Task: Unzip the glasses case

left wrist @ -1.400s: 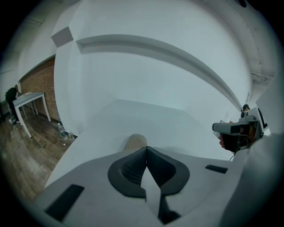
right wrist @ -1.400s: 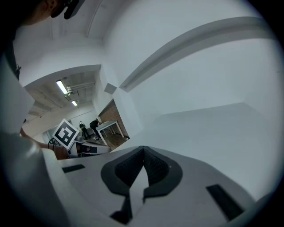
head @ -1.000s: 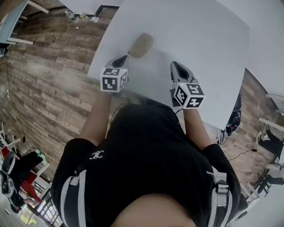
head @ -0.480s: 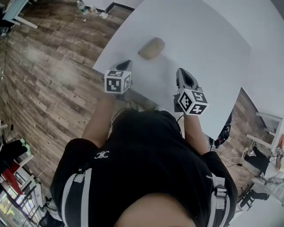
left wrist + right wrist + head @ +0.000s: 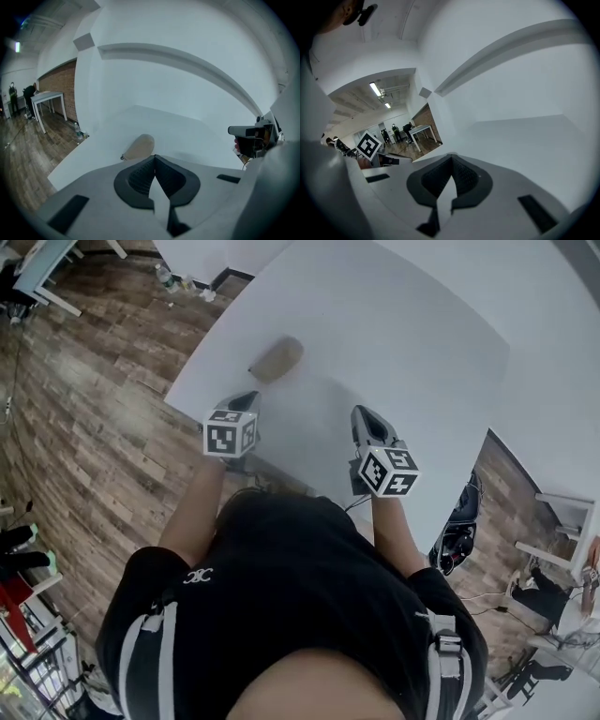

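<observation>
On a white table [image 5: 412,343], tan glasses case [image 5: 277,358] lying near the edge, left gripper [image 5: 246,401] just short of it, right gripper [image 5: 366,418] apart, both jaws closed, empty.

We see 1 glasses case [image 5: 277,359], a tan, rounded oblong pouch, lying flat on the white counter [image 5: 403,343] close to its left edge, toward the far side. It looks zipped closed, with a small dark zipper pull [image 5: 122,157] at its near-left end.

Right tongs [image 5: 450,156] closed, empty, over white table [image 5: 525,140]
</observation>
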`<state>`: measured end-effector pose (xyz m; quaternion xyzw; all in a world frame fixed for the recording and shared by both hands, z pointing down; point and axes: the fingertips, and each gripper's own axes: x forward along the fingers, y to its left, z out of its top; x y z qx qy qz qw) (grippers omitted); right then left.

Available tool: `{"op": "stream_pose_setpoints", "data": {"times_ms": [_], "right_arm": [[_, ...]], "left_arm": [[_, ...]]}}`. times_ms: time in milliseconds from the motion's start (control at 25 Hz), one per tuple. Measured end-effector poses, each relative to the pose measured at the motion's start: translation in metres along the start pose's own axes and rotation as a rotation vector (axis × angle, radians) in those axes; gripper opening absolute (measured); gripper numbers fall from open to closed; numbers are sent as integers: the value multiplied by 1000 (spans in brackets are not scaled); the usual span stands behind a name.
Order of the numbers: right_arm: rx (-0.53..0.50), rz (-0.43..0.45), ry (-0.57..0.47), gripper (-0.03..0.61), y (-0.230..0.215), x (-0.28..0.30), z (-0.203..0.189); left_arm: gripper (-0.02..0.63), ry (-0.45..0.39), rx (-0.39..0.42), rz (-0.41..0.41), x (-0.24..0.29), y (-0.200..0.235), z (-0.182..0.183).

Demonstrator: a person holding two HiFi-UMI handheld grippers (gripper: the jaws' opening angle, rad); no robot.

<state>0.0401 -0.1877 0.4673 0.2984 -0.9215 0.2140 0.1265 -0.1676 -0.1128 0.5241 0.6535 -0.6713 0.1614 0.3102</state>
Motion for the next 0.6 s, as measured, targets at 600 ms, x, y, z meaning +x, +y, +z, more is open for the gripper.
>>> {"op": "stream_pose_setpoints", "data": {"times_ms": [600], "right_arm": [[-15, 73, 18, 15, 3, -20, -5]], "left_arm": [[5, 30, -19, 50, -20, -18, -21]]}}
